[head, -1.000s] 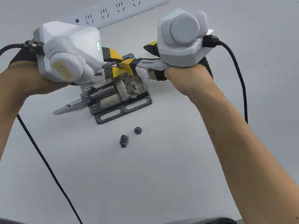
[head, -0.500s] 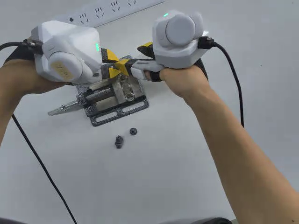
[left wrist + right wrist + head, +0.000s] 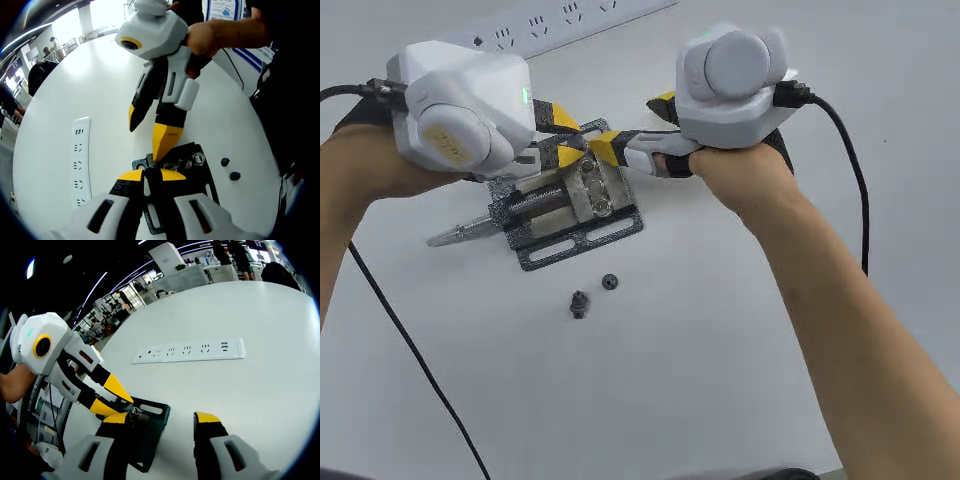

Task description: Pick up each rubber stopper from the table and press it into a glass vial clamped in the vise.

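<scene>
Nearest you, the two rubber stoppers (image 3: 579, 303) sit loose on the table (image 3: 700, 330), well apart from both sets of fingers. Past them, your left gripper (image 3: 149, 174) has its fingers pressed together over the vise (image 3: 552, 245) and its glass vials (image 3: 592, 190). Your right gripper (image 3: 162, 420) hangs spread wide beside it.

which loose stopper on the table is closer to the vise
The right-hand stopper in the head view: it lies closer to the vise, while the left-hand stopper sits farther away.
</scene>
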Available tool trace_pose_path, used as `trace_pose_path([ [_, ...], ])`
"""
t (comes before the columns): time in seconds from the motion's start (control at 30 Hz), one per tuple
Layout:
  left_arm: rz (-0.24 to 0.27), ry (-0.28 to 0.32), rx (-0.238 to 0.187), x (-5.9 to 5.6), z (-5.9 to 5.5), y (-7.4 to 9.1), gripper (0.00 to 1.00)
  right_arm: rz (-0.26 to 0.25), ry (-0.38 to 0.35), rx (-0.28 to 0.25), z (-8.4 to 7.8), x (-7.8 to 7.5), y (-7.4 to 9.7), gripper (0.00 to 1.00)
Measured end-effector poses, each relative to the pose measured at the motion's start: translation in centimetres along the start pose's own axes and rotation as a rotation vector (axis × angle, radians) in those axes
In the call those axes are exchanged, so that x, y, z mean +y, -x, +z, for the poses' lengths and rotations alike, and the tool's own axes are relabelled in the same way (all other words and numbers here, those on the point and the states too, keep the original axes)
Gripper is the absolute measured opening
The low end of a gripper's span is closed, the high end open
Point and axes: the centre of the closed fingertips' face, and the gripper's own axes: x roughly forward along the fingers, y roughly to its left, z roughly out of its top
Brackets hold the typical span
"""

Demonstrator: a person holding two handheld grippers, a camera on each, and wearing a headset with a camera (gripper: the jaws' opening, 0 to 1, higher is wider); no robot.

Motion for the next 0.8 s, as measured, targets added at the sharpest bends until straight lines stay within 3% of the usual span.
trace_pose_path([
  [0.27,0.007,-0.007,-0.004,0.0,-0.2,-0.1,0.07,0.02,-0.018,-0.043,1.4,0.8,-0.2,0.52],
  [0.43,0.006,-0.009,-0.008,0.0,-0.2,-0.2,0.08,0.023,-0.009,0.002,0.3,0.8,-0.8,0.52],
  [0.47,0.008,-0.022,-0.016,0.1,-0.1,-0.3,0.08,0.028,-0.033,-0.029,0.9,0.9,-0.7,0.53],
  [0.57,0.0,-0.008,-0.021,0.0,-0.2,-0.2,0.09,0.036,-0.036,-0.015,0.6,0.8,-0.8,0.53],
  [0.7,-0.012,0.006,-0.004,-0.1,-1.2,-0.2,0.14,0.04,-0.031,-0.013,0.5,0.8,-0.7,0.53],
  [0.73,-0.036,0.027,-0.017,-0.4,-1.2,-0.2,0.14,0.041,-0.031,-0.012,0.5,0.8,-0.7,0.53],
  [0.8,-0.035,0.034,-0.03,-0.2,-1.2,-0.1,0.12,0.043,-0.029,-0.011,0.5,0.7,-0.7,0.53],
])
